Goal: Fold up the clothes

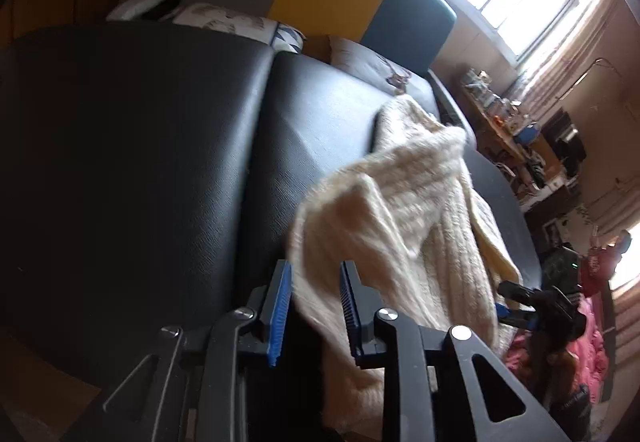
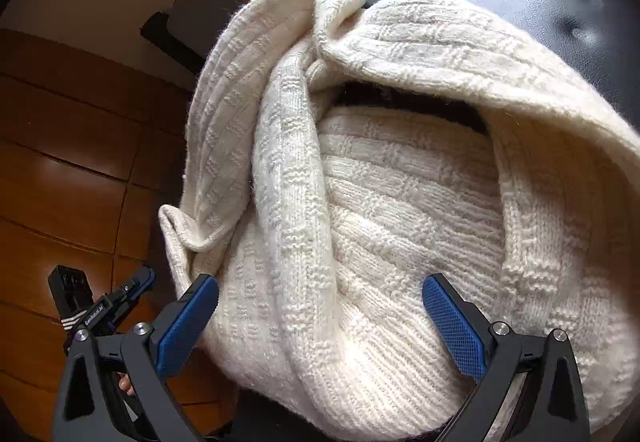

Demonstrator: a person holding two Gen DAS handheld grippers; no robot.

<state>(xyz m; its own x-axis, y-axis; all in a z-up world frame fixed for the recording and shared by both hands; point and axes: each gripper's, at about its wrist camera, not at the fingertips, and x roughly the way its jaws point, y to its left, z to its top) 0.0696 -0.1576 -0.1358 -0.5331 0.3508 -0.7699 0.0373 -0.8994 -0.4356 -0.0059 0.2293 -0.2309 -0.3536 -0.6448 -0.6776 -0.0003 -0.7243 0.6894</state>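
A cream, chunky-knit woollen sweater (image 2: 360, 201) is seen heaped in loose folds on a black leather-look sofa seat (image 1: 140, 141), one edge hanging over the seat's front above a brown wooden floor (image 2: 60, 161). A slide to the floor is judged possible if that overhanging edge is tugged, the knit being heavy and the seat smooth. The right gripper (image 2: 320, 326) is spread wide around the bundle, nothing pinched. The left gripper (image 1: 314, 306) is partly parted, knit lying loose between its blue pads.

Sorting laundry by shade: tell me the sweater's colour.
Cream sweater, clearest in the right wrist view.
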